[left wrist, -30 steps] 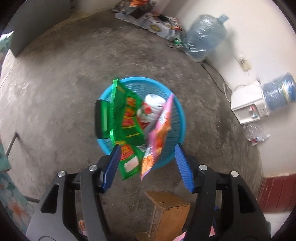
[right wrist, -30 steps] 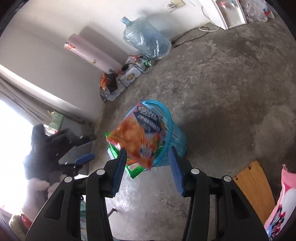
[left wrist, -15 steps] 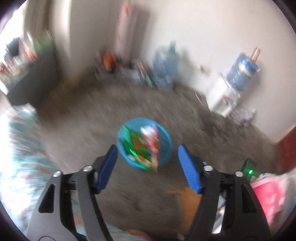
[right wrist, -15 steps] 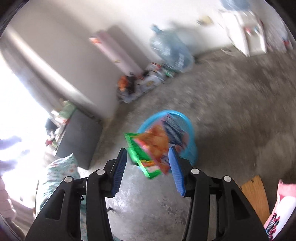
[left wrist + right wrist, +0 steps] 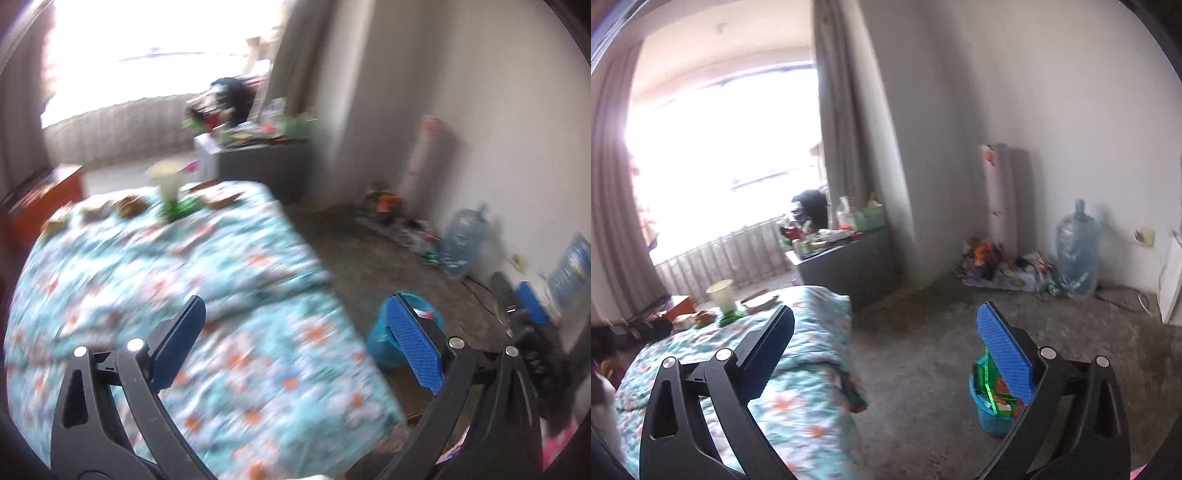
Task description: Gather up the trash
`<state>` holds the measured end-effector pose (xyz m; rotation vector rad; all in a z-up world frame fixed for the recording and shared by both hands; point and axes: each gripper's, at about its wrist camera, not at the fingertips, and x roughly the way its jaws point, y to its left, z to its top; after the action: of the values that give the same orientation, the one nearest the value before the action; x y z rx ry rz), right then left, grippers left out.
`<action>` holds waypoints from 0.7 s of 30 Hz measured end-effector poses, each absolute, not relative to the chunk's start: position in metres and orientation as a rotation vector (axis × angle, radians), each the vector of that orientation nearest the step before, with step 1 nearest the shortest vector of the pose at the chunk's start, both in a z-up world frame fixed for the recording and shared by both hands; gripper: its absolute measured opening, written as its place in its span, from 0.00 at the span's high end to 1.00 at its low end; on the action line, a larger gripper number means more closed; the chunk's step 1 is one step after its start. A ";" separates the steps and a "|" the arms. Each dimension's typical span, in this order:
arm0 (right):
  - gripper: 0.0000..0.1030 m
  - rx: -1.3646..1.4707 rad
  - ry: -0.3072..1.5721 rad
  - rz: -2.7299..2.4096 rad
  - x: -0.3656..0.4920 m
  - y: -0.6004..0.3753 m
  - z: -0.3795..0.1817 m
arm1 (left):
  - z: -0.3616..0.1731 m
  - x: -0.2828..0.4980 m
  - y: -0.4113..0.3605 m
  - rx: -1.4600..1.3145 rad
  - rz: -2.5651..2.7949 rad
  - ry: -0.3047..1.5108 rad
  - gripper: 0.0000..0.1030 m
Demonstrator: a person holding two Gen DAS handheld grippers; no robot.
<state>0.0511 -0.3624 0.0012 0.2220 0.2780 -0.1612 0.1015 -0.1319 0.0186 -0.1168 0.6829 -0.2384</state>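
Where a second ago the left view looked down into the blue basket (image 5: 380, 343), it now faces the bed (image 5: 221, 295); left gripper (image 5: 295, 343) spread, empty, basket low beside its right finger. Blurred, so swinging.

Right view: right gripper (image 5: 886, 354) also spread and empty; the wrappers (image 5: 991, 391) it held over the bin now stand inside it, behind the right finger. Drop looks done. More litter (image 5: 716, 315) ahead-left on the bed is likely next.
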 end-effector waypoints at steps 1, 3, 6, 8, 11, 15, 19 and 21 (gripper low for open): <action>0.06 0.197 0.296 -0.139 0.051 -0.349 0.006 | 0.012 0.097 -0.120 -0.142 -0.206 0.695 0.08; 0.06 0.155 0.360 -0.122 0.053 -0.328 0.010 | -0.001 0.086 -0.100 -0.165 -0.154 0.736 0.08; 0.06 0.099 0.474 -0.131 0.053 -0.303 0.009 | -0.013 0.069 -0.086 -0.111 -0.090 0.759 0.08; 0.06 0.066 0.554 -0.136 0.045 -0.290 0.000 | -0.015 0.060 -0.069 -0.116 -0.098 0.782 0.08; 0.06 0.042 0.662 -0.140 0.032 -0.282 -0.019 | -0.025 0.051 -0.053 -0.142 -0.058 0.836 0.08; 0.06 0.015 0.753 -0.184 0.013 -0.279 -0.044 | -0.043 0.037 -0.046 -0.143 -0.052 0.912 0.08; 0.06 -0.012 0.776 -0.232 -0.003 -0.278 -0.051 | -0.051 0.030 -0.052 -0.058 -0.056 0.935 0.08; 0.06 -0.020 0.773 -0.252 -0.006 -0.280 -0.051 | -0.051 0.027 -0.055 -0.021 -0.056 0.938 0.08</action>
<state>-0.0059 -0.2803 -0.0508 -0.0202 0.7731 -0.2523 0.0269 -0.0546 -0.0508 -0.0208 0.9379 -0.0561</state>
